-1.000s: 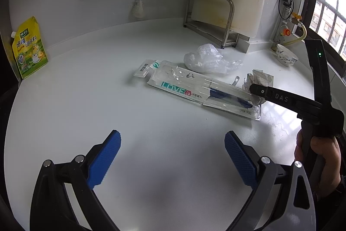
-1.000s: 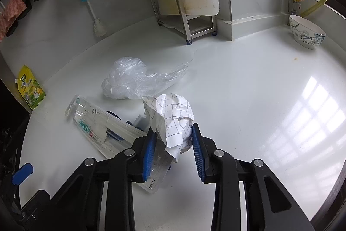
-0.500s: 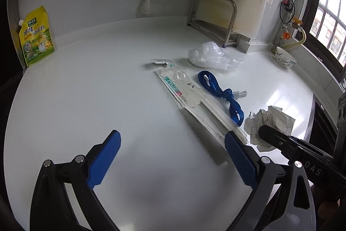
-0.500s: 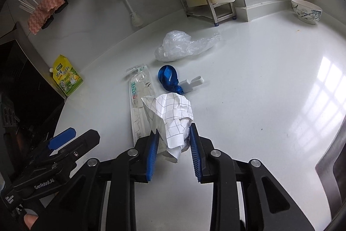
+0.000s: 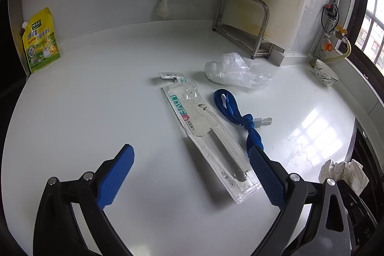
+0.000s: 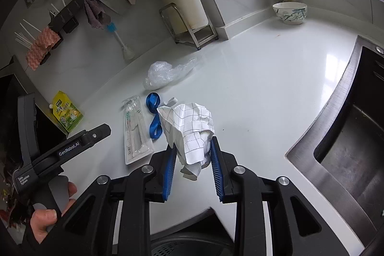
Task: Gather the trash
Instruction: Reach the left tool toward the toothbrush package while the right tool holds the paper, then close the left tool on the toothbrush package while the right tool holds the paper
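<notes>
The right gripper (image 6: 193, 160) has its blue pads pinched on a crumpled checked paper (image 6: 189, 131), held above the near edge of the white counter (image 6: 264, 88). The left gripper (image 5: 189, 176) hovers with jaws spread wide over a clear toothbrush pack (image 5: 206, 136) (a blue strap (image 5: 236, 115) lies just beside it).

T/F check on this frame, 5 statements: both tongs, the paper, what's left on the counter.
1. The right tongs grip the crumpled paper. True.
2. The left tongs hold the blue strap. False: they are open and empty; the strap lies on the counter.
3. The plastic bag lies on the counter. True.
4. The bowl sits in the sink. False: it stands on the counter by the wall.
5. The clear package is upright. False: it lies flat.
</notes>
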The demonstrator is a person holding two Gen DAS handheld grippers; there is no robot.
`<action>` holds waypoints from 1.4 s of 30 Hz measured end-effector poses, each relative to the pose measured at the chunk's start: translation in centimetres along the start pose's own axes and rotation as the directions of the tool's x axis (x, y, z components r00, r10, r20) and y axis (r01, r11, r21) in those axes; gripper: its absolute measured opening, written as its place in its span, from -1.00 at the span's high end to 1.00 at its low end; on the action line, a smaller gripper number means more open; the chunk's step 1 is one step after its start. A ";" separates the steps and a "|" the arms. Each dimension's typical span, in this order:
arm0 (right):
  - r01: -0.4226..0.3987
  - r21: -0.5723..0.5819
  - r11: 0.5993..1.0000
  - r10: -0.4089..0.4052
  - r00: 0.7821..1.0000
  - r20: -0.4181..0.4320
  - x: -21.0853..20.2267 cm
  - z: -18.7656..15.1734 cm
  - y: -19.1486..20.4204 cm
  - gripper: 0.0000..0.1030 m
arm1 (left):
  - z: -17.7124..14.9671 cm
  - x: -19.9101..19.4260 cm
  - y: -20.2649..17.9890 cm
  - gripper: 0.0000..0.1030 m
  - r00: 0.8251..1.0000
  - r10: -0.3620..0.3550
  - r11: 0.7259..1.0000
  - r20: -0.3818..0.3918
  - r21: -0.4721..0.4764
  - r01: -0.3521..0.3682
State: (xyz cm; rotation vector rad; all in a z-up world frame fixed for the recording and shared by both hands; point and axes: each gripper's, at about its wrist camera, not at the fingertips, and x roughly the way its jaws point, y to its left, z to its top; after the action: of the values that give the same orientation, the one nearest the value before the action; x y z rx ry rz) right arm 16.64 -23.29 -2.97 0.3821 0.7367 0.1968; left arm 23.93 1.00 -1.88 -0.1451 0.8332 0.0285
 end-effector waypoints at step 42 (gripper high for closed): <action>-0.062 0.095 0.994 0.059 0.998 0.032 -2.0 -1.9 -2.3 0.47 | -1.6 1.2 -1.0 0.14 0.998 0.030 0.996 -0.050 0.080 -0.025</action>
State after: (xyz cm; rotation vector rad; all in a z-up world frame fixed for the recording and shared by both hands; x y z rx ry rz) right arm 13.99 -25.43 -3.99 0.4985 0.7076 0.2128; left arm 23.66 -0.27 -3.66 -0.0599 0.8864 0.0177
